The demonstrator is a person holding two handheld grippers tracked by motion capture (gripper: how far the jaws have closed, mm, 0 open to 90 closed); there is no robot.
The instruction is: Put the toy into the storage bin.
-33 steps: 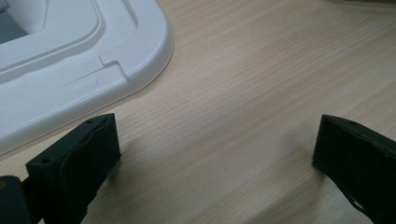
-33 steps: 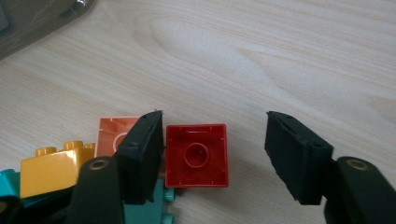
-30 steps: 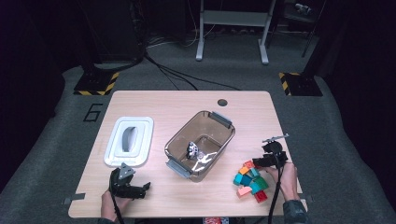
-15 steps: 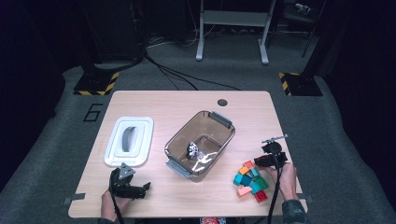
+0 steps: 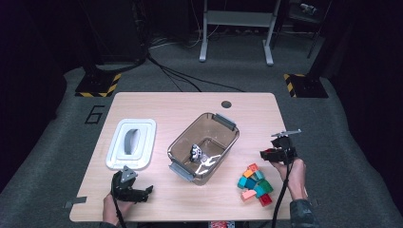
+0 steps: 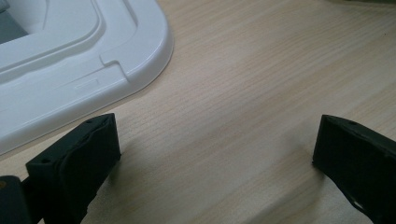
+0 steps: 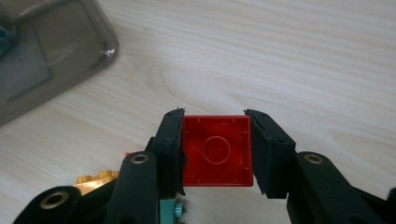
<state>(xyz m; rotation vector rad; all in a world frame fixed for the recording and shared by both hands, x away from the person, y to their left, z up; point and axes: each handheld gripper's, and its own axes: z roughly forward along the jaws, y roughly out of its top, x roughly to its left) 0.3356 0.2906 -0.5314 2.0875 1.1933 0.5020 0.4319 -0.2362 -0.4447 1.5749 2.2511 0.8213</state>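
Right gripper clamps a red brick; left gripper rests released.

The table fills the middle of the high view, with a clear bin at its centre and a white lid to the left of it. The pile of bricks lies at the lower right, just below the right gripper. That gripper's jaws have just been closing and now press both sides of the red brick, hollow underside facing the camera, at the centre of the right gripper view above the wood. The left gripper sits at the lower left, jaws wide apart over bare table beside the lid's corner.
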